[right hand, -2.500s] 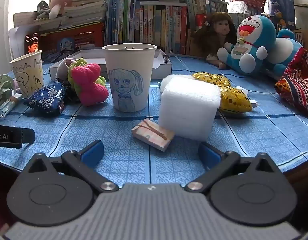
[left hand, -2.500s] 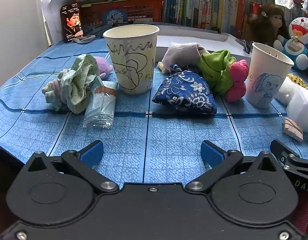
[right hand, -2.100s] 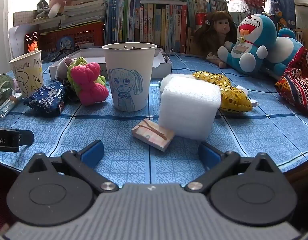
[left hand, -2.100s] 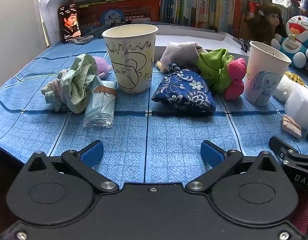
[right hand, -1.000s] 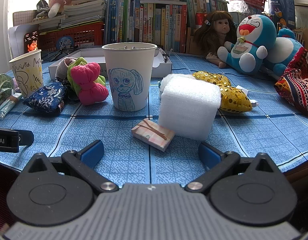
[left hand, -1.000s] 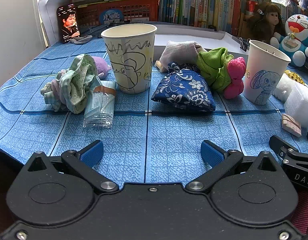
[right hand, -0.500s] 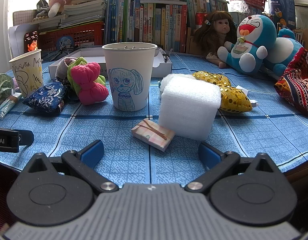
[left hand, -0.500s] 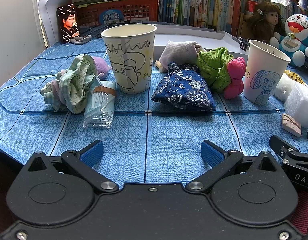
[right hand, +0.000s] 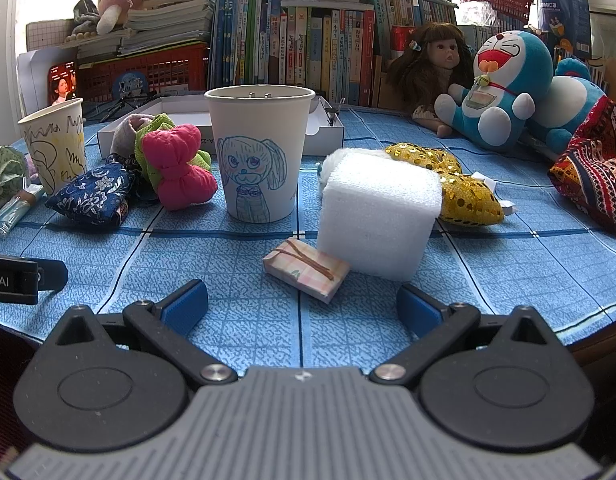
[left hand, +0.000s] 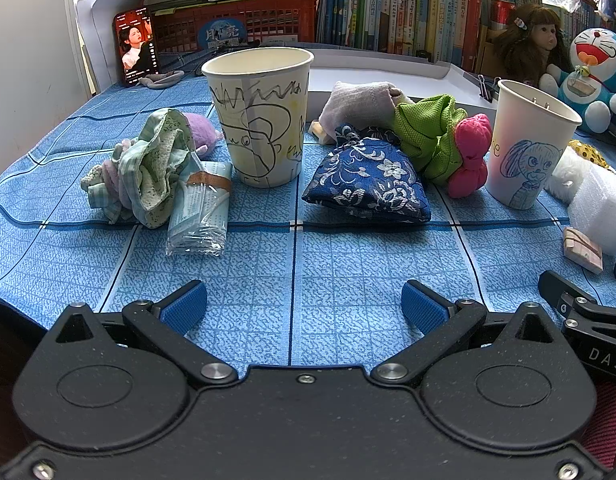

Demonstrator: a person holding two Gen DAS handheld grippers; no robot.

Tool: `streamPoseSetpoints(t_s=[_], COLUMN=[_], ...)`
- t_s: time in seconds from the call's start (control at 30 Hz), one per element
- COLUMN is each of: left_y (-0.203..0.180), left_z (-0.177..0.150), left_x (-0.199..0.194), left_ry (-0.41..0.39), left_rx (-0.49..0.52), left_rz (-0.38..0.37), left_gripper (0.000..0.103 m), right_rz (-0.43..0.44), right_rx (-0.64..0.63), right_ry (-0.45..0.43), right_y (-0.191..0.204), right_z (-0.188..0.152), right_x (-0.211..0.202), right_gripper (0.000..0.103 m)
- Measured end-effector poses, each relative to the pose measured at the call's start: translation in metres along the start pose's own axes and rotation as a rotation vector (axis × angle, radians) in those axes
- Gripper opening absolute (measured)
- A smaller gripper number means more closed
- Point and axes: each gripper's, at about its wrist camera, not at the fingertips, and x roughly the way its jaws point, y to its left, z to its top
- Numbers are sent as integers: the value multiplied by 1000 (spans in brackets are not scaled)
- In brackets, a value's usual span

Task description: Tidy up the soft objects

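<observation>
My left gripper [left hand: 303, 306] is open and empty above the blue cloth, short of everything. Ahead of it stand a scribbled paper cup [left hand: 261, 114], a crumpled green cloth [left hand: 147, 168], a wrapped packet [left hand: 199, 210], a navy floral pouch [left hand: 368, 180], a green cloth [left hand: 428, 136] and a pink bow [left hand: 468, 156]. My right gripper [right hand: 301, 306] is open and empty. Just ahead of it lie a small pink banded packet [right hand: 305, 268] and a white foam block [right hand: 378, 216], with a dog-drawing cup [right hand: 257, 152] and a gold sequin bow [right hand: 464, 190] behind.
A white box tray [right hand: 324, 126] sits behind the cups. A doll [right hand: 428, 68], Doraemon plush [right hand: 504, 88] and patterned cloth [right hand: 596, 176] are at the right. Books and a red basket [left hand: 235, 24] line the back. The table edge runs at the right [right hand: 588, 320].
The left view has shifted very slightly over the frames; the objects and both open grippers stay as they were.
</observation>
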Motion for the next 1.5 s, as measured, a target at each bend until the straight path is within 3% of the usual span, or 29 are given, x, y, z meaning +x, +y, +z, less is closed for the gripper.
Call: streamPoseSetpoints(t_s=[0.77,1.1,1.23,1.43,1.5], left_y=[0,0,4,19,26], left_z=[0,-13,-12,-9,-7], left_x=[1,-2,-4,-14,-18], left_ry=[-18,-112,-118,-146,-166], left_rx=[-13,-36,-41,-84,-107], left_rz=[8,33,25,29,40], left_gripper=[103,103,103,91,82], right_rz=[-16,-29,6,50,49], right_rx=[14,20,19,68,75], right_ry=[-39,-93,-96,-155,-183], right_y=[2,4,-2,-17,-21], right_z=[-6,-12,-12,-12,-10], right_x=[-2,-4,-7,-18,-22], right_gripper=[103,103,103,103,103])
